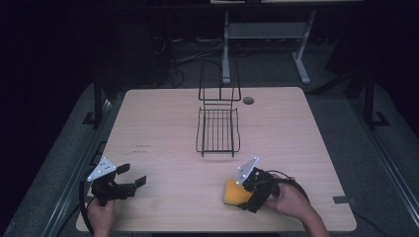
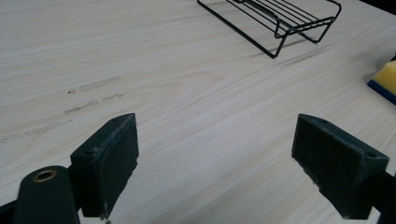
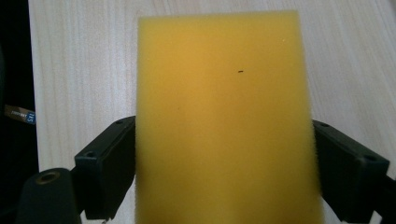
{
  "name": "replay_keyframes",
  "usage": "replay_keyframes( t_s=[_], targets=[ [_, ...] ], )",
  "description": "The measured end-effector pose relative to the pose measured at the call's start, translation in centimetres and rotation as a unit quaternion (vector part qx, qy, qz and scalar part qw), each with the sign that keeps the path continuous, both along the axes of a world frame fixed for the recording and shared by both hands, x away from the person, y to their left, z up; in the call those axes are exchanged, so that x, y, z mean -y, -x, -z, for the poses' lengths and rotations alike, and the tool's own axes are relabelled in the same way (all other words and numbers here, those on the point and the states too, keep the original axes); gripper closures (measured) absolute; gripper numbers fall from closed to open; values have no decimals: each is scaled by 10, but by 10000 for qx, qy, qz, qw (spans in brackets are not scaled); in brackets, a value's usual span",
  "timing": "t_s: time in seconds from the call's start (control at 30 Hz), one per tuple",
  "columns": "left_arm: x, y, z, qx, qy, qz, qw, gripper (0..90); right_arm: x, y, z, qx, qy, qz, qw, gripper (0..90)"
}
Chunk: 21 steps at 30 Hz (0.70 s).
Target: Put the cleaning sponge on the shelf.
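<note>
The right gripper (image 3: 224,172) stood with its two black jaws set flat against the long sides of a yellow rectangular foam sponge (image 3: 223,116), one jaw on each flank, so the sponge lay squarely between them with its long axis running straight out along the jaws and away from the hand. The jaws were spread to just the sponge's width and appeared to be touching its sides; how firmly they pressed could not be told, but they read as grasping it rather than merely straddling it. In the high view the sponge (image 1: 234,193) rested on the pale wooden bench (image 1: 163,118) near its front edge, right of centre, with the right gripper (image 1: 249,192) on its right side and the person's hand behind it. A blue layer showed on the sponge's edge (image 2: 385,81) in the left gripper view.

The left gripper (image 2: 215,163) had its jaws released and spread wide, with nothing but bare bench between them. It sat near the front left corner of the bench (image 1: 129,181), well apart from the sponge, so the right hand was plainly the nearer one.

Farther out, a black wire rack with a tall wire back (image 1: 218,129) stood at the middle of the bench, beyond the sponge and slightly to its left. If the sponge was meant for that rack, the coming move would carry it forward, away from the front edge.
</note>
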<state>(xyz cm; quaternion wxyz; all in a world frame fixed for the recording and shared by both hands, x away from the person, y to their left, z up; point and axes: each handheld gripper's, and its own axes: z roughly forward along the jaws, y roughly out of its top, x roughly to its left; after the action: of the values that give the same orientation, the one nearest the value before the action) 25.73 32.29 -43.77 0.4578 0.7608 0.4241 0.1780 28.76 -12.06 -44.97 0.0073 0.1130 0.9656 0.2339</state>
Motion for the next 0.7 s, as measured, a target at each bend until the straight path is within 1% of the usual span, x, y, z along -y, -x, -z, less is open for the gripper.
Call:
replay_keyframes(
  t_s=[0.27, 0.43, 0.5, 0.7],
  targets=[
    [0, 0, 0, -2, 0, 4, 10000, 140, 1, 0, 1, 33, 50, 18, 10000, 153],
    [-1, 0, 0, -3, 9, 4, 10000, 141, 0, 0, 1, 50, 54, -12, 10000, 170],
    [-1, 0, 0, -3, 12, 3, 10000, 140, 0, 0, 2, 47, 68, -43, 10000, 197],
    [-1, 0, 0, 2, 13, 5, 10000, 140, 1, 1, 1, 37, 87, -54, 9999, 209]
  ],
)
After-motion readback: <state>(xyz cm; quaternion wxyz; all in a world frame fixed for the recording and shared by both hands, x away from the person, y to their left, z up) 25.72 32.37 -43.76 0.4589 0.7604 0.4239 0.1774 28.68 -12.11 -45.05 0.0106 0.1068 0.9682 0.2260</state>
